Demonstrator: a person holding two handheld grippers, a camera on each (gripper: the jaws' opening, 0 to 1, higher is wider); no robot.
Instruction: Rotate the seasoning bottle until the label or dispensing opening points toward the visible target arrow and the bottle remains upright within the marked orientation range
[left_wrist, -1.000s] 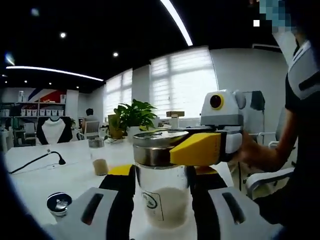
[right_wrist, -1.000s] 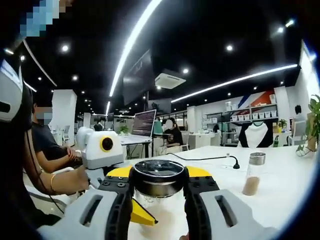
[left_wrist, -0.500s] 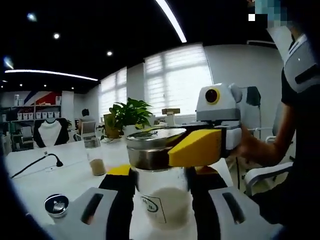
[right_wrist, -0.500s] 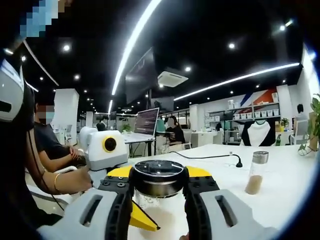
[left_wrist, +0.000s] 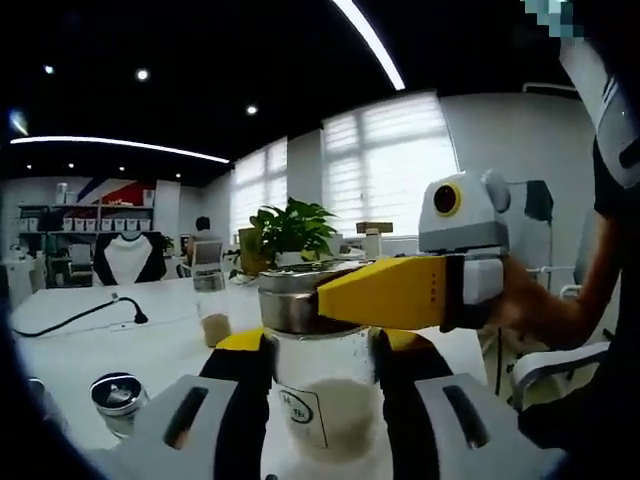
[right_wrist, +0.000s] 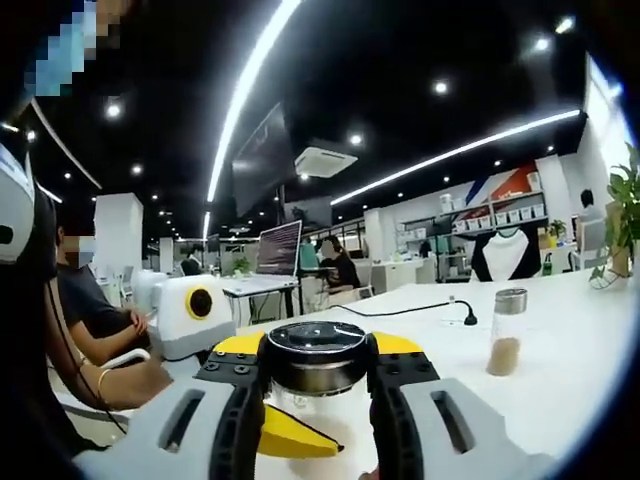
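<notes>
- Seasoning bottle is standing upright on the white table, clear glass body, pale granules filling roughly its lower part; a label with dark print is facing the near left; the metal lid is sitting on top, seen from above as a dark round disc in the right gripper view.
- Left gripper is clamping the glass body, its black pads pressing both sides; right gripper is closing on the lid from the opposite side, its yellow jaw reaching across the lid in the left gripper view.
- A second small shaker is standing well apart on the far table, brown powder in its lower part, metal cap on; the same shaker is showing at.
- A loose round cap is lying on the table at near left.
- A black cable is trailing across the far left; a potted plant is standing behind.
- Against a second ago: the yellow jaw is lying lower and longer across the lid; the bottle is staying upright between the left pads; the label is sitting much as before.
</notes>
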